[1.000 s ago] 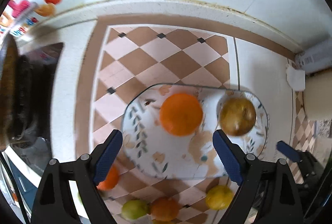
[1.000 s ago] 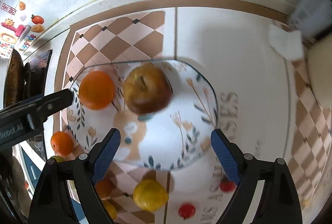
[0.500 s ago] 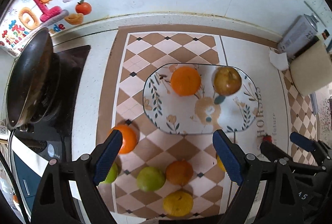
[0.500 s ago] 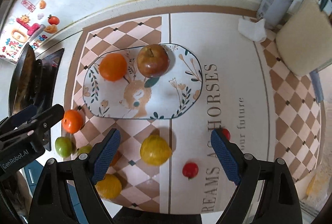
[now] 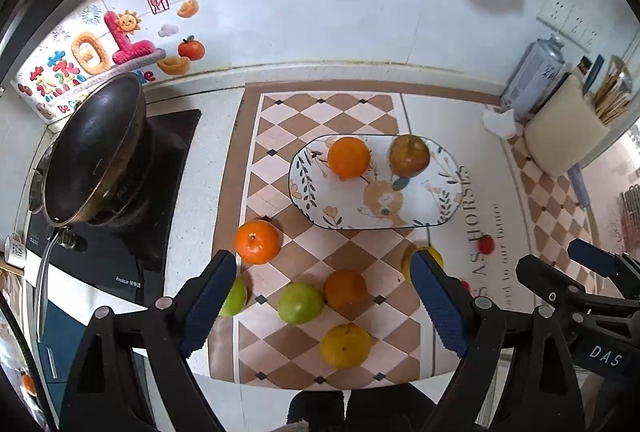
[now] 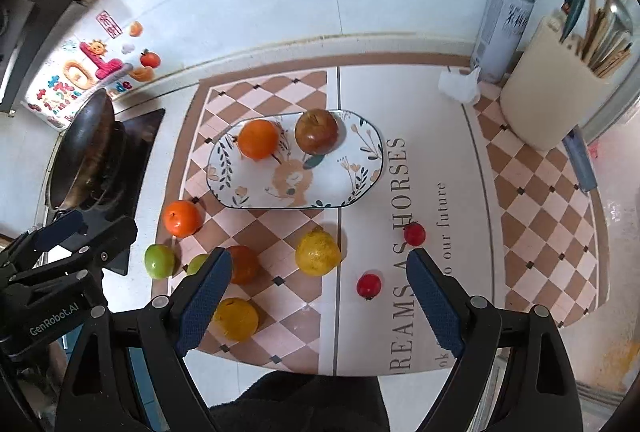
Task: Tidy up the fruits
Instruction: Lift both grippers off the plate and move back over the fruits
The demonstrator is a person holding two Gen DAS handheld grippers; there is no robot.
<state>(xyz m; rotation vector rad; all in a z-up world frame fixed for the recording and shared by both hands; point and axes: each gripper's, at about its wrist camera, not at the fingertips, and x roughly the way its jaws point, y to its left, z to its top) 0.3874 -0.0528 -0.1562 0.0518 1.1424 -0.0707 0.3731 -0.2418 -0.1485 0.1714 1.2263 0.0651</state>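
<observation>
Both claws are up over the desk [image 6: 256, 80] and pointing down at the fruit spread. Left claw [image 5: 324, 306] is spread wide with nothing between its blue pads, same deal for the right claw [image 6: 318, 298], wide and holding nothing.

The floral plate [image 6: 352, 188] sits on the checkered mat [image 6: 532, 224] with two things on it: an orange [image 6: 259, 139] on the left part and a brownish-red apple [image 6: 317, 131] right next to it, close but I can't tell if they touch.

Everything else is loose on the mat in front of the plate. A tangerine [image 6: 182, 218] sits near the plate's left end, a yellow citrus [image 6: 318, 252] just below the plate, a darker orange one [image 6: 244, 264] partly behind the right claw's left finger, another yellow one [image 6: 237, 319] nearest the desk edge, plus two green fruits [image 6: 159, 261] off to the left. Two small red fruits [image 6: 369, 286] lie on the lettered part of the mat, well apart from the plate
</observation>
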